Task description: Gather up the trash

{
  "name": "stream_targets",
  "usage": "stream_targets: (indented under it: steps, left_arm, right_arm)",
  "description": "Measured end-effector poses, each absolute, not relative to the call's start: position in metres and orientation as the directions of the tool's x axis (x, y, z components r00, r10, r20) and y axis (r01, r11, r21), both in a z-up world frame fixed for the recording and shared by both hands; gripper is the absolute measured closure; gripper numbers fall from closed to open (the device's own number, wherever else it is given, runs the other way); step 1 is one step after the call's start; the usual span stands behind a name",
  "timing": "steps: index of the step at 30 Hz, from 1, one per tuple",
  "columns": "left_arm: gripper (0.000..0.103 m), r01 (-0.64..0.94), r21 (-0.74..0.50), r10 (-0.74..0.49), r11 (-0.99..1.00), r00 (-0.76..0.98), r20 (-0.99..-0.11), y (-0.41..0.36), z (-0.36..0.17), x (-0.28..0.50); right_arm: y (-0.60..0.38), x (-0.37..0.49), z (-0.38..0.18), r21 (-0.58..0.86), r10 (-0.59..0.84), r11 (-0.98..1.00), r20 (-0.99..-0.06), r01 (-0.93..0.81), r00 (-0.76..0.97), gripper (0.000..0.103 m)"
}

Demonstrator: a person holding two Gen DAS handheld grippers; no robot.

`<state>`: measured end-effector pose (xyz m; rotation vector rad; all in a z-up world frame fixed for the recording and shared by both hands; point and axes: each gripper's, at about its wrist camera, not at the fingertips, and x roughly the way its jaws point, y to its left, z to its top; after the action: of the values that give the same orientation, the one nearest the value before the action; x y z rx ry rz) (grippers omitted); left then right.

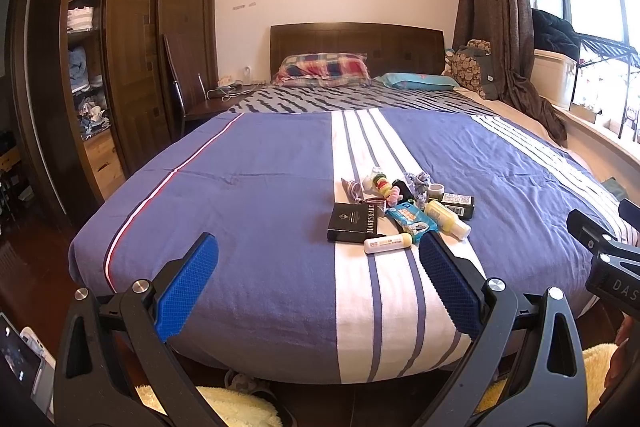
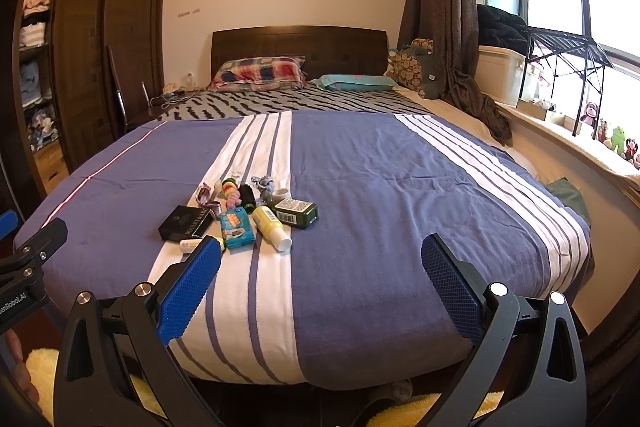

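A heap of small items lies on the bed's white stripe: a black box, a blue wipes pack, a yellow bottle, a white-and-yellow tube, a dark green box, and crumpled wrappers. My left gripper is open and empty above the bed's foot, short of the heap. My right gripper is open and empty, to the right of the heap.
The bed has a blue-and-white striped cover and pillows at the head. A wooden wardrobe stands left. A windowsill with toys runs along the right. A yellow fluffy rug lies below.
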<state>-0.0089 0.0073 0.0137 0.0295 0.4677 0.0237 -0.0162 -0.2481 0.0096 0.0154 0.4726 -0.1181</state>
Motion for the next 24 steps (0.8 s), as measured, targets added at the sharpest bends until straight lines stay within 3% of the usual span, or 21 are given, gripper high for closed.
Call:
stream_targets:
  steps: [24]
  left_arm:
    - [0.008,-0.028,0.028,0.037,0.999,0.897,-0.441,0.0126,0.0185,-0.0072]
  right_arm:
    - [-0.2453,-0.0103,0.0131,-0.023,-0.105,0.994,-0.459,0.107,0.882,0.003]
